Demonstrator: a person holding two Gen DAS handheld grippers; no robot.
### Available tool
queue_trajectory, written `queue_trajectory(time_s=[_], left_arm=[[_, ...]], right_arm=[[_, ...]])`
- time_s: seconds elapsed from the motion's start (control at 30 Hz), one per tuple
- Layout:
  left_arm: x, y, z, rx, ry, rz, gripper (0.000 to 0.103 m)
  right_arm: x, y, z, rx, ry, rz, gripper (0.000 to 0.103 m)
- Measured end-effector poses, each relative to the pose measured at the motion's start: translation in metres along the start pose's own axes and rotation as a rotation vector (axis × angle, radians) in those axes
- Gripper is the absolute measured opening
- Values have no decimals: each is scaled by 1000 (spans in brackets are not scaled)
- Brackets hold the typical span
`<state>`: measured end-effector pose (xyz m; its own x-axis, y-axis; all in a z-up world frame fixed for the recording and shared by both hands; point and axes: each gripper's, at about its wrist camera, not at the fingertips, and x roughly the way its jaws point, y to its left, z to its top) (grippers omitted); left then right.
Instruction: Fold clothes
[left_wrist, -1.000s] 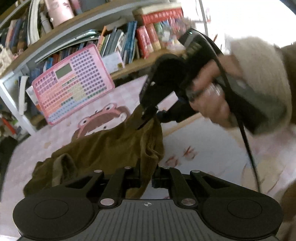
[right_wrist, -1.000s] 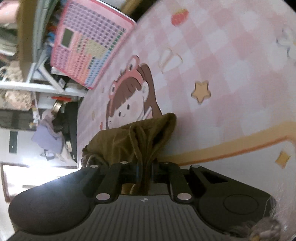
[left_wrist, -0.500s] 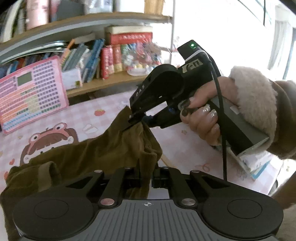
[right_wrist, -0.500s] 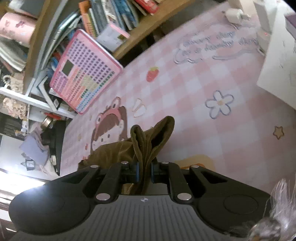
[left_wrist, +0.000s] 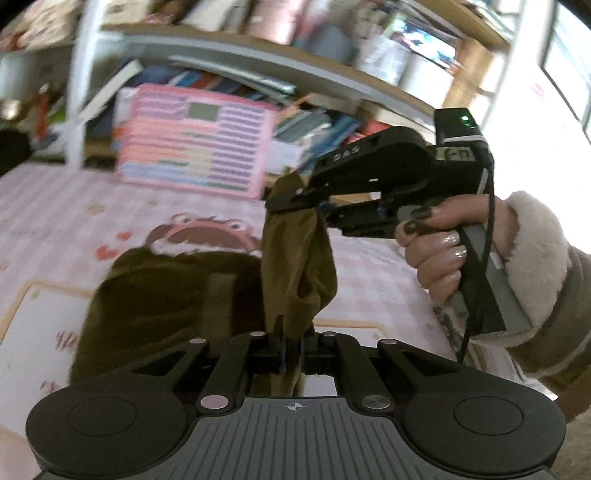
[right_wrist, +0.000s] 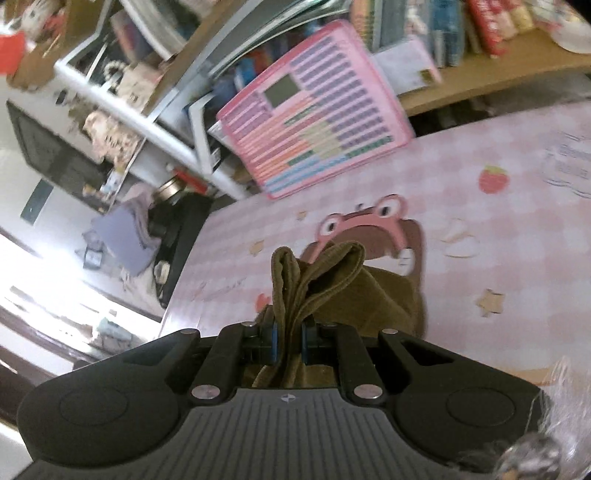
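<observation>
An olive-brown corduroy garment lies partly on the pink checked table mat. My left gripper is shut on one edge of it. My right gripper is shut on a bunched fold of the same garment. In the left wrist view the right gripper is above and ahead, holding the cloth up so a strip hangs between the two grippers. The rest of the garment stays heaped on the mat.
A pink keyboard toy leans against the bookshelf at the back of the table. The mat has a frog-hat girl print. The table's left edge drops to a cluttered floor.
Both grippers have lifted the held cloth higher off the mat and swung left. The right gripper now sits above the left, with the cloth hanging steeply between them.
</observation>
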<state>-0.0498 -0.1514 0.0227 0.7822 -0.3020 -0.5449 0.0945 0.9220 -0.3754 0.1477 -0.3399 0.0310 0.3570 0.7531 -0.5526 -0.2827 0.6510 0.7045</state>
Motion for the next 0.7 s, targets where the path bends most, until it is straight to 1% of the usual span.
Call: queue_trajectory(time_s=[0.07,0.2,0.4,0.57,0.63,0.67,0.7], left_arm=[[-5,13,-2,-33,5,11,5],[-12,44,-8,-97,26,21,5],[-26,89,-14,-113,65,-3,5],[-32,126,-14,-91,135,-27,8],[-33,140,-15,-82,166,-32,13],[-34,146,-16,-77,181,-35,16],[-35,153,-15,-70,190,-30,25]], right_arm=[[11,16,1,-35,8,12,10],[37,36,-6,-59,30,-5,11],[78,61,-20,-70,46,-70,11],[118,81,-34,-74,70,-133,13],[134,87,-40,-69,73,-162,21],[139,88,-42,-58,69,-168,30],[139,90,-44,-37,50,-146,34]])
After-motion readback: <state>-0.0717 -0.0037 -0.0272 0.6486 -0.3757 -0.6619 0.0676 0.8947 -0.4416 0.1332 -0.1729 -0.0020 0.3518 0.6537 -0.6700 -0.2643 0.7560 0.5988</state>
